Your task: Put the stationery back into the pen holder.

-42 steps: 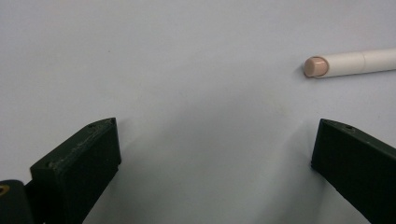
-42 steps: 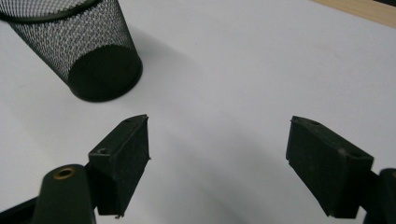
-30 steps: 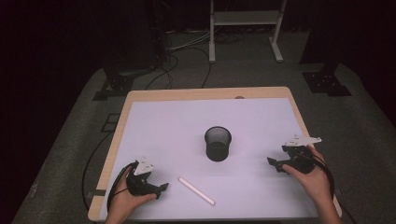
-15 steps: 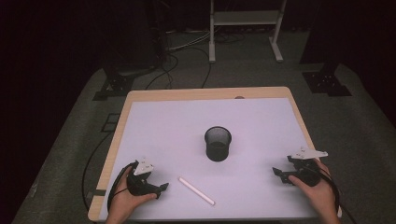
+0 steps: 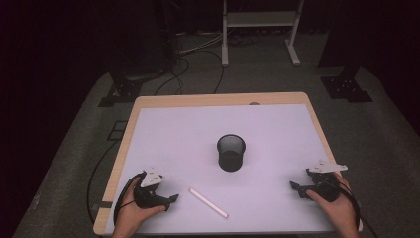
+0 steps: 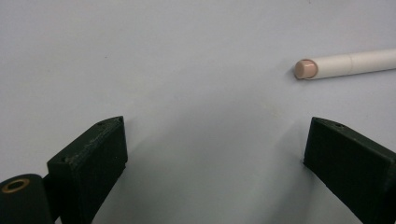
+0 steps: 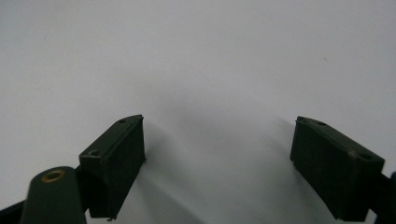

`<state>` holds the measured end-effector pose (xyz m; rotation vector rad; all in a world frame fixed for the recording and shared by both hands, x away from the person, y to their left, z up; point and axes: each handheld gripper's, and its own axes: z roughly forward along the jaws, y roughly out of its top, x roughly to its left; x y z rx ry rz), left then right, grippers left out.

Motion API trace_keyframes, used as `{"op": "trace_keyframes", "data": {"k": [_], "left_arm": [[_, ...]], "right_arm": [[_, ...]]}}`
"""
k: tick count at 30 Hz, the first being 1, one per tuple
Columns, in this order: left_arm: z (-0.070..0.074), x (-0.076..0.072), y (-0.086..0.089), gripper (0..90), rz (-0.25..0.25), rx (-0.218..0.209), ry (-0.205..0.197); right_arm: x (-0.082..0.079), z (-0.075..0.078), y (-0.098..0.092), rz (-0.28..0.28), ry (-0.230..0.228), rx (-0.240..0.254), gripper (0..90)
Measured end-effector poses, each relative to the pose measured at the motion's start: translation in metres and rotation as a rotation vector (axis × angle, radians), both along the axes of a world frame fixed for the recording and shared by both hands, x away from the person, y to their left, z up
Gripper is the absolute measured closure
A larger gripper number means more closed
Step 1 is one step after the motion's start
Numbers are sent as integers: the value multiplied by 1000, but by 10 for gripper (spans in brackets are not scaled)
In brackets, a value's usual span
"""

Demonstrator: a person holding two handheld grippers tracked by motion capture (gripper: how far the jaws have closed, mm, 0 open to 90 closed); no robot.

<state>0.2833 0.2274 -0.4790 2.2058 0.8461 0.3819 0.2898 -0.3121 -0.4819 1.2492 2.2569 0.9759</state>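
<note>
While the left gripper (image 5: 173, 199) rests low on the near left of the white table (image 5: 277, 124), the white stick (image 5: 208, 203) is seen lying flat just beside it, toward the middle of the near edge and slanting away to the right. In the left gripper view the rounded tan end of the stick (image 6: 343, 64) is found ahead of the jaws and off to their right, apart from both; the jaws are held wide with nothing between them, though they have just been closing a little. The right gripper (image 5: 296, 189) is set down at the near right of the table, well apart from the stick, its jaws likewise spread wide over bare table. The step in hand is judged to be the approach to the stick, no grasp having been made yet. The next move is judged to call for the left gripper to be shifted toward the stick's near end so that the shaft falls between the jaws before they are closed. A black mesh cup (image 5: 231, 152) stands upright near the table's middle, beyond the stick and clear of it; nothing is seen blocking the short path between left gripper and stick.
</note>
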Motion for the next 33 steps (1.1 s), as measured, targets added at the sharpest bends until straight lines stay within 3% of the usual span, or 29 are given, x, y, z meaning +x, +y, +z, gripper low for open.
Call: {"op": "trace_keyframes", "data": {"k": [17,33], "left_arm": [[29,2,-26,127,-175,-27,-20],[28,8,-56,148,-291,-22,0]], "right_arm": [[0,-1,0,0,1,6,165],[1,-1,-1,1,5,10,164]]}}
